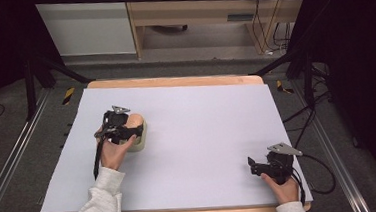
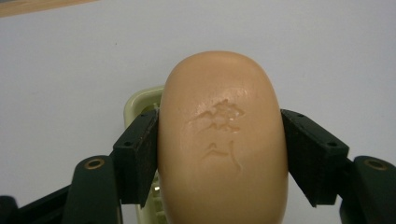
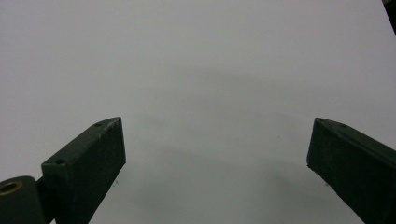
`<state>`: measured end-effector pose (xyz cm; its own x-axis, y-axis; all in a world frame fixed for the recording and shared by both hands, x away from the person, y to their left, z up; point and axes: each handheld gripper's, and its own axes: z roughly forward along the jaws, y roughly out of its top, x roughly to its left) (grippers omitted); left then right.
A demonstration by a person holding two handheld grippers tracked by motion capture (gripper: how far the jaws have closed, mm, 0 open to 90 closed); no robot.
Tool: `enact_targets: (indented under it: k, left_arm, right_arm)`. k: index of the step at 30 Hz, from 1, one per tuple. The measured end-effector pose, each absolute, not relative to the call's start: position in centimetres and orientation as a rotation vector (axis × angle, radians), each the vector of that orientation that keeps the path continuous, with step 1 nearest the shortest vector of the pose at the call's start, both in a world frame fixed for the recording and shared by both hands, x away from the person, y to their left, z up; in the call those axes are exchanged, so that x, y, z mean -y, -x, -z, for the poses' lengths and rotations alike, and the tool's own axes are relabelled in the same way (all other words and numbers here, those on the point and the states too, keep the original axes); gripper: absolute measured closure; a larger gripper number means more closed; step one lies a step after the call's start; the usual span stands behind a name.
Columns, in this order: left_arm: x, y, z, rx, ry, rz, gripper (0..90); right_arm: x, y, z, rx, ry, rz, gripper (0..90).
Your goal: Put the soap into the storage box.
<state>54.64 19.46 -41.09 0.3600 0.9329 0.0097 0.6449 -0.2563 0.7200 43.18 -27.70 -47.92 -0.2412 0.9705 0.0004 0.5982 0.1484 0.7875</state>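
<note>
A peach oval bar of soap (image 2: 223,140) with a stamped mark sits between the jaws of my left gripper (image 2: 219,154), which is shut on its two long sides. Under it lies a pale green soap dish (image 2: 137,105), mostly hidden by the soap. In the high view the left gripper (image 1: 122,128) holds the soap (image 1: 134,122) over the dish (image 1: 140,139) at the left of the table. My right gripper (image 1: 254,165) rests near the front right corner, open, with bare white surface between its jaws (image 3: 215,154).
The white table sheet (image 1: 197,130) has a wooden rim (image 1: 174,81) at the back. Black frame legs, cables and floor rails surround the table. A wooden cabinet (image 1: 194,15) stands behind.
</note>
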Motion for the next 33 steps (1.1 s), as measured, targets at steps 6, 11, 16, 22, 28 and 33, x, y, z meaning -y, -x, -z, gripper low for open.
enact_targets:
  k: [6, 11, 16, 22, 28, 33]
  left_arm:
    - [-19.5, -55.0, 41.5, -1.366, -2.007, -0.584, 31.6]
    - [-19.5, -55.2, 41.9, -1.378, -2.012, -0.583, 31.6]
    - [-19.6, -55.5, 42.4, -1.387, -2.024, -0.580, 31.6]
    - [-19.7, -55.7, 42.9, -1.401, -2.031, -0.578, 31.7]
    - [-19.6, -55.9, 43.2, -1.404, -2.039, -0.579, 31.7]
    - [-19.7, -56.0, 43.4, -1.413, -2.040, -0.576, 31.7]
  right_arm:
    - [27.7, -43.2, 47.9, -1.910, -1.493, -0.931, 4.7]
    - [27.7, -43.2, 47.9, -1.909, -1.493, -0.931, 4.7]
    - [27.7, -43.2, 47.9, -1.908, -1.494, -0.932, 4.7]
    - [27.7, -43.2, 47.9, -1.909, -1.495, -0.932, 4.7]
    - [27.7, -43.2, 47.9, -1.910, -1.493, -0.931, 4.7]
    - [27.7, -43.2, 47.9, -1.911, -1.493, -0.931, 4.7]
